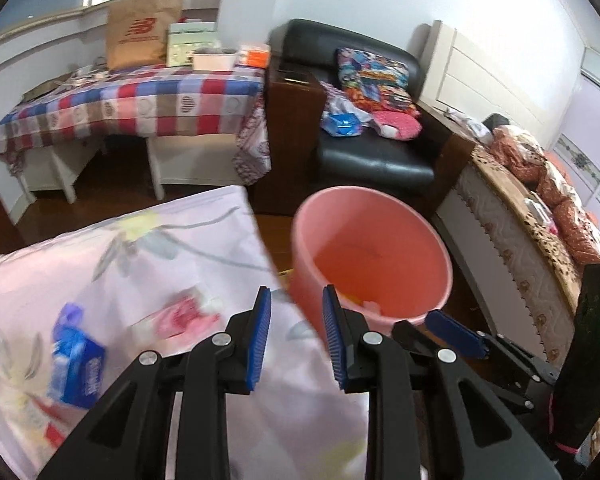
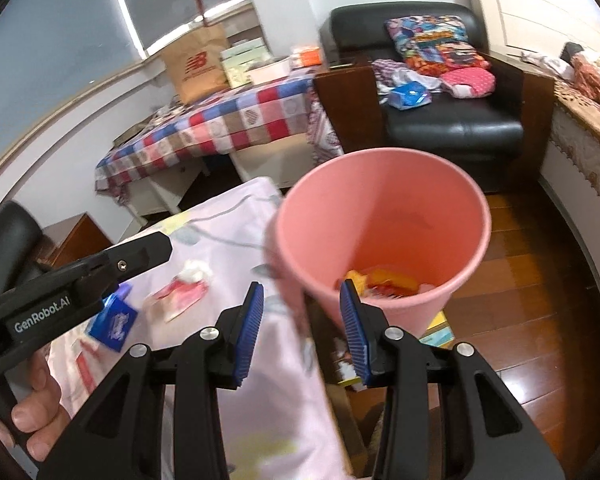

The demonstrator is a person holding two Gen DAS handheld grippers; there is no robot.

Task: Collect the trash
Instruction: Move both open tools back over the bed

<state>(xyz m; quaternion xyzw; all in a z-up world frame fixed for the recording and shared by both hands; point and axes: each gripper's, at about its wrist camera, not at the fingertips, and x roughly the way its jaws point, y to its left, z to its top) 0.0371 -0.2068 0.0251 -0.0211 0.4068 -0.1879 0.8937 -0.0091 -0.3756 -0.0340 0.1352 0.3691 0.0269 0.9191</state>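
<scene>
Left wrist view: left tool tilted downward, jaws apart, empty, beside pink bin. Right tool likewise angled down, parted, empty, near bin's rim. Blue packet and red wrapper on worktop, left of bin.

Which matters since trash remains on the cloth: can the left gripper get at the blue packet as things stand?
Probably yes. The left gripper is open and empty, and the blue packet lies uncovered on the floral cloth, nothing between them.

Your left black two-finger gripper with blue ribbed pads tilts downward, jaws apart, gripping nothing. Your right matching gripper does likewise (your bare left hand grips its handle).
</scene>
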